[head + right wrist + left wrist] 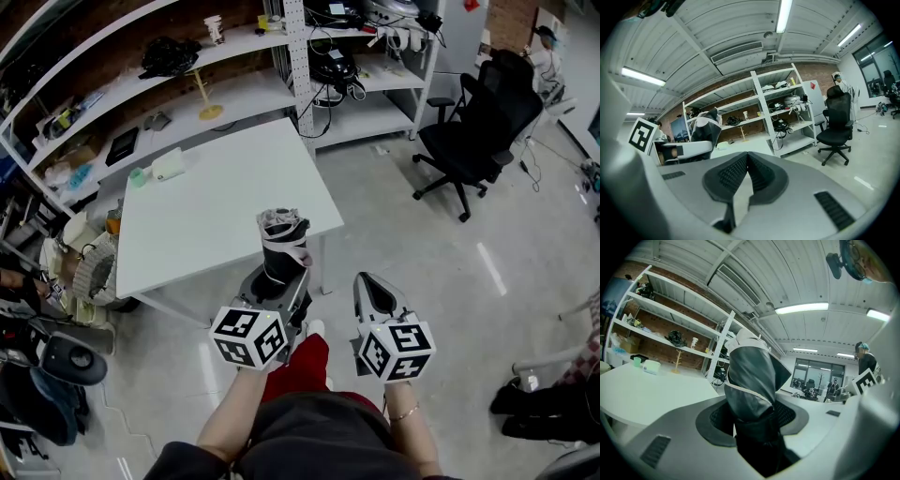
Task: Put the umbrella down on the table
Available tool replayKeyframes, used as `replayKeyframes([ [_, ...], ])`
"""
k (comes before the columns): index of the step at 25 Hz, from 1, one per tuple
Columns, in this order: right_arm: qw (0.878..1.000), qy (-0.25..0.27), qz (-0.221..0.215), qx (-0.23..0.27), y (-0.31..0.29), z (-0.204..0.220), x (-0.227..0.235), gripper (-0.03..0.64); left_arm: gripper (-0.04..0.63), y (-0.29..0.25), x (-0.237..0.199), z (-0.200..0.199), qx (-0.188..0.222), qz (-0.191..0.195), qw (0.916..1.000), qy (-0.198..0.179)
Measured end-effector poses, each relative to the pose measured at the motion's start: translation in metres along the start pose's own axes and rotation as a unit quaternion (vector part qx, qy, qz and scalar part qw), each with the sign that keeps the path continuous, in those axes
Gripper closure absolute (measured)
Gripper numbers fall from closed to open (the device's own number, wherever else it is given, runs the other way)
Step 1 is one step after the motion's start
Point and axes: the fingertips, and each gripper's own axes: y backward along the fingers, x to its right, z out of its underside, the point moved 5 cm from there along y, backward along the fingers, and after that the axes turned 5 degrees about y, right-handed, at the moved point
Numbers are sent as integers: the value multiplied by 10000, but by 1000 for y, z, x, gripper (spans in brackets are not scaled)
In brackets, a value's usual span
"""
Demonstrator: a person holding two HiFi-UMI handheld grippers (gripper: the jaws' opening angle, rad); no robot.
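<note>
The left gripper (277, 281) has its jaws set fairly wide and clamped on the folded umbrella (282, 242), a black bundle with pale grey trim. The pads grip it low down on the dark lower part, so most of it stands roughly upright above the jaws and leans a little. In the head view the umbrella's top overlaps the near edge of the white table (206, 202), close to that edge's right corner. It is carried in the air (no part of it touches the tabletop). The right gripper (368, 281) is just beside the left one, on its right, over the bare floor. Its jaws are brought together at the tips with nothing between them. A black office chair (473, 131) stands well apart to the right, and white shelves (187, 89) run behind the table's far side.
</note>
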Motion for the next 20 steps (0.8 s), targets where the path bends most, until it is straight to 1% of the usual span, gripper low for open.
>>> replayKeyframes([
  [6, 10000, -29, 68, 4, -23, -4, 13, 598, 383, -25, -15, -8, -2, -51, 10000, -17],
  [11, 10000, -2, 62, -65, -51, -5, 32, 598, 383, -57, -32, -7, -28, -114, 9999, 50],
  [15, 9999, 41, 20, -162, -82, -11, 45, 598, 383, -85, -49, -12, -78, -152, 9998, 132],
  [20, 9997, 84, -116, -193, -130, -28, 58, 598, 383, -121, -72, -25, -96, -241, 9995, 185],
])
